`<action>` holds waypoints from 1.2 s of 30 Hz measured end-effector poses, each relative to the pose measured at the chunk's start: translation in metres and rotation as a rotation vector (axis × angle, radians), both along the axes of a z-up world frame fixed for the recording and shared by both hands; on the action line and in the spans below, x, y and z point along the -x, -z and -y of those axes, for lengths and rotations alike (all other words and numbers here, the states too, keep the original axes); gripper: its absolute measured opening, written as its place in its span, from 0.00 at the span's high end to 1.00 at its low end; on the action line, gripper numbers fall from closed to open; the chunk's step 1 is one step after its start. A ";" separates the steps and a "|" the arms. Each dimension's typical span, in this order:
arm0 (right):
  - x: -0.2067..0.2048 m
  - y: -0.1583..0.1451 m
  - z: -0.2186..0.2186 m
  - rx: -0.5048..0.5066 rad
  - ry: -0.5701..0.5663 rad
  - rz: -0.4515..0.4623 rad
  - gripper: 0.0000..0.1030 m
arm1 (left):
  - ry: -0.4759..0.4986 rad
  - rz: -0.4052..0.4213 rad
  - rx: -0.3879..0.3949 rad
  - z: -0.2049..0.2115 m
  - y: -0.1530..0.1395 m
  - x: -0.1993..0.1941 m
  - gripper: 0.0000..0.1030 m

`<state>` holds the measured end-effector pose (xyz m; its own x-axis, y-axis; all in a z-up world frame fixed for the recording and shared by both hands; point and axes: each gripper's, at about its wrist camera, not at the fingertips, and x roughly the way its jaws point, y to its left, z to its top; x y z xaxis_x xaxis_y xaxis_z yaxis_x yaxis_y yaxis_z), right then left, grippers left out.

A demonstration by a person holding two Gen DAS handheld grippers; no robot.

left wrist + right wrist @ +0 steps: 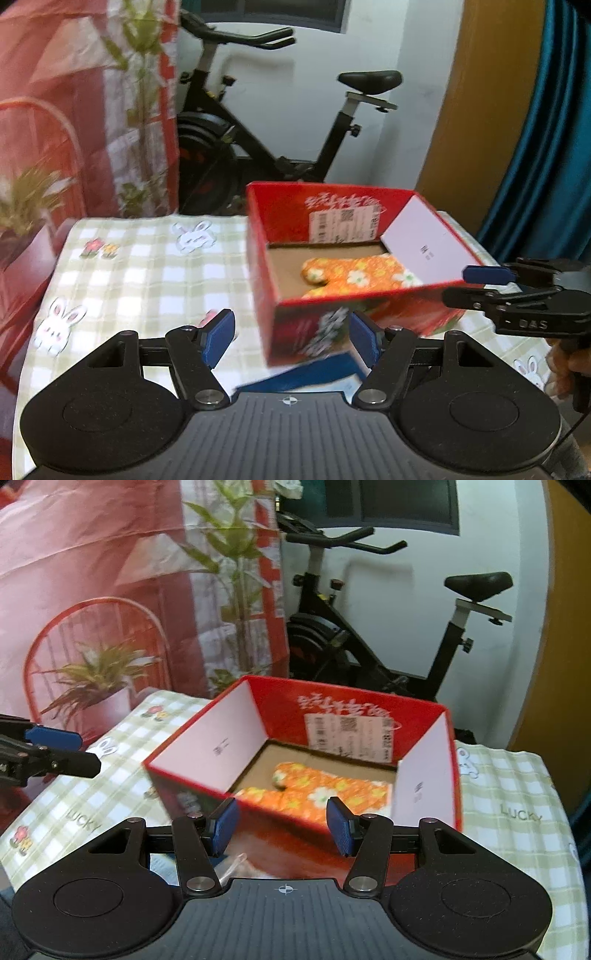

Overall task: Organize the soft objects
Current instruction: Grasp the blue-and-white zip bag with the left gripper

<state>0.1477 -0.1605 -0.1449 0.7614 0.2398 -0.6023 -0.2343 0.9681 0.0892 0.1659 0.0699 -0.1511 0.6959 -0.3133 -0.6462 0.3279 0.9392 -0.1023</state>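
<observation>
Orange floral oven mitt [325,794] is seen lying flat on the bottom of the open red cardboard box [280,701], which is set on the checked-cloth counter [147,273]. Left tool [291,338] is spread, nothing gripped. Right tool [282,825] is spread too, empty, held before the box's near wall. Exercise bike [280,122] is seen behind.

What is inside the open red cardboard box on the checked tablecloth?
An orange flower-print soft item lies on the brown floor of the red cardboard box. The box's near wall hides its front edge and whatever else lies there.
</observation>
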 end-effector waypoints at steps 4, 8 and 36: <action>0.015 0.011 -0.014 -0.010 -0.022 -0.016 0.52 | -0.056 -0.024 0.025 -0.022 0.013 0.008 0.31; 0.027 0.022 -0.025 -0.016 -0.036 -0.032 0.52 | -0.087 -0.055 0.031 -0.038 0.026 0.014 0.31; 0.039 0.082 -0.057 -0.092 -0.130 -0.203 0.56 | -0.046 -0.303 0.188 -0.044 0.121 0.021 0.39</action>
